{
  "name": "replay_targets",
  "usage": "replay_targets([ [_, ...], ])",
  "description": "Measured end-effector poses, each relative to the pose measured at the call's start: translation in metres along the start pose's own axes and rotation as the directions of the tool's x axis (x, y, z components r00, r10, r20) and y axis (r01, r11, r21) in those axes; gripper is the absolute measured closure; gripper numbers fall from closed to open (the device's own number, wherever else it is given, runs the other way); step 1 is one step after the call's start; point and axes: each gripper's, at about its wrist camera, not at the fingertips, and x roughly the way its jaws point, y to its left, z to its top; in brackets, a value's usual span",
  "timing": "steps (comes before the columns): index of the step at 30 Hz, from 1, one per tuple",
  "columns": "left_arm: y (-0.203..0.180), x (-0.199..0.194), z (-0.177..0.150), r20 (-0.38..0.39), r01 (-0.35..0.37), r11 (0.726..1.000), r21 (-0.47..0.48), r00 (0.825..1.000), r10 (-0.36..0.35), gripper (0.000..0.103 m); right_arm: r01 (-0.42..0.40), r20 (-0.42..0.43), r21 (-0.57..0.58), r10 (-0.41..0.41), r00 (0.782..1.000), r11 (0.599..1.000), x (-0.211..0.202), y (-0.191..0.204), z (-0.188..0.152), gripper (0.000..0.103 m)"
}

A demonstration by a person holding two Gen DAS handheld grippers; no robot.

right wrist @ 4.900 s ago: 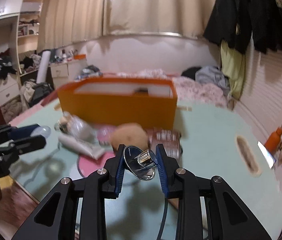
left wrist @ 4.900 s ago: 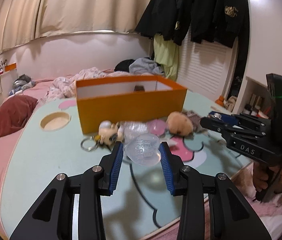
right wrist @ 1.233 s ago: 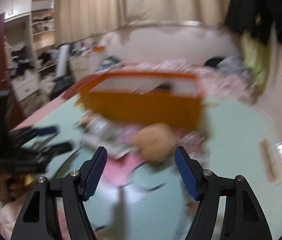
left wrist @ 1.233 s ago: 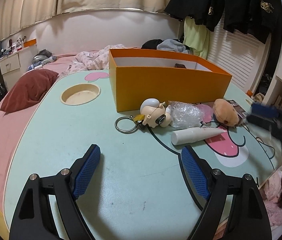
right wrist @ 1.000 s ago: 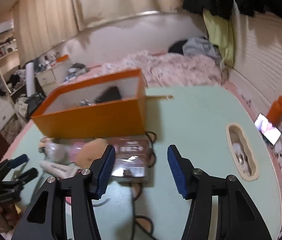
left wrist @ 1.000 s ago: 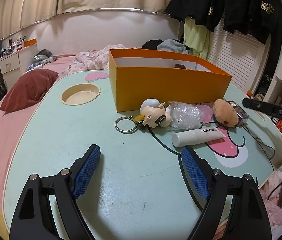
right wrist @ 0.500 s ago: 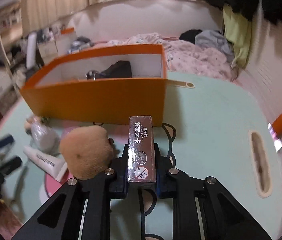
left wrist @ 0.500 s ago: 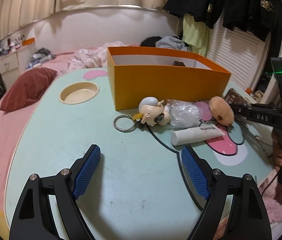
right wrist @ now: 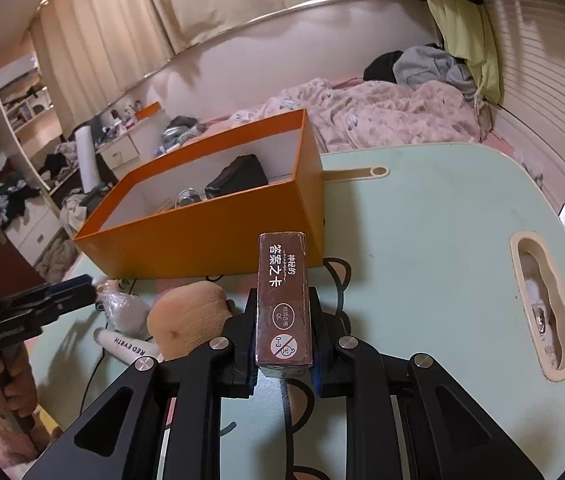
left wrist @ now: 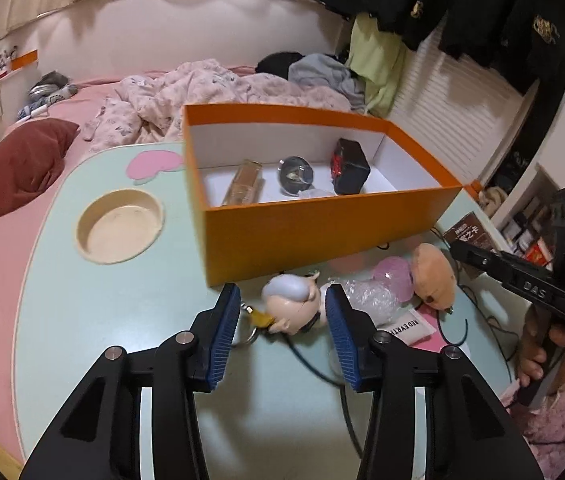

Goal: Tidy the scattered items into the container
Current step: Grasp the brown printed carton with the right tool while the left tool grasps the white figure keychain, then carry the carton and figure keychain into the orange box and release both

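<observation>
The right tool [right wrist: 282,344] grips a brown card box [right wrist: 282,300] above the desk [right wrist: 422,240], near the orange box [right wrist: 210,236]. The left tool [left wrist: 282,332] hangs open around a doll keychain [left wrist: 290,308] lying on the desk beside a plush toy [left wrist: 432,280] and a tube [left wrist: 406,326].

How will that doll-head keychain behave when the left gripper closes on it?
The keychain figure has a rounded head, so it may squirt out from the left gripper's open pads. It looks light and rigid. Its metal ring will probably dangle and could snag the black cable.
</observation>
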Motion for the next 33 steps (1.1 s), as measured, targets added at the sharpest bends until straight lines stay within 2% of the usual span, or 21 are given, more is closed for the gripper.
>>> replay_targets([
  [3,-0.003,0.015,0.001,-0.025,0.011,1.0,0.021,1.0,-0.011,0.057,0.008,0.004,-0.012,-0.008,1.0,1.0,0.002,0.002,-0.001,0.085],
  [5,-0.006,0.022,-0.002,-0.026,-0.016,0.999,0.039,1.0,0.017,0.064,0.014,0.009,-0.016,-0.014,1.0,1.0,0.001,0.003,-0.001,0.085],
  [7,-0.009,0.021,-0.004,-0.023,-0.038,0.997,0.067,0.999,0.04,0.064,0.012,0.013,-0.016,-0.012,1.0,1.0,0.001,0.003,-0.001,0.085],
  [9,-0.001,0.018,-0.005,-0.023,0.02,0.999,0.026,1.0,-0.02,0.064,0.006,0.012,-0.013,-0.006,1.0,1.0,0.001,0.002,-0.001,0.085],
  [11,0.005,0.015,-0.006,-0.013,0.04,0.999,0.005,0.999,-0.04,0.064,-0.006,0.027,-0.002,0.006,1.0,1.0,-0.001,0.001,0.001,0.085],
  [15,0.014,-0.015,-0.006,0.07,0.043,0.999,-0.007,0.997,-0.043,0.064,-0.04,0.07,0.007,0.039,0.997,0.999,-0.011,0.0,0.005,0.085],
  [18,0.014,-0.048,0.008,0.152,0.062,0.998,0.011,0.986,-0.063,0.064,-0.044,0.102,-0.01,0.044,0.994,0.999,-0.022,0.009,0.02,0.085],
  [22,0.002,-0.065,0.06,0.228,0.055,0.997,0.052,0.971,-0.065,0.064,-0.046,0.141,-0.066,0.055,0.989,0.997,-0.03,0.032,0.06,0.085],
  [24,-0.002,-0.059,0.087,0.24,0.054,0.997,0.048,0.969,-0.064,0.065,-0.054,0.144,-0.091,0.067,0.987,0.994,-0.024,0.043,0.086,0.085],
  [27,0.001,-0.034,0.118,0.226,0.057,0.998,0.015,0.972,-0.059,0.066,-0.053,0.105,-0.086,0.062,0.993,0.995,0.003,0.045,0.12,0.085],
  [29,0.007,-0.013,0.125,0.205,0.072,0.997,-0.014,0.976,-0.068,0.066,-0.049,0.079,-0.074,0.055,0.995,0.996,0.026,0.04,0.128,0.085],
  [30,0.013,0.005,0.125,0.183,0.104,0.994,-0.044,0.979,-0.094,0.066,-0.051,0.071,-0.062,0.055,0.996,0.997,0.037,0.036,0.127,0.085],
  [33,0.023,0.029,0.114,0.136,0.141,0.986,-0.088,0.982,-0.128,0.066,-0.038,0.042,-0.025,0.039,0.998,0.999,0.064,0.024,0.116,0.085],
])
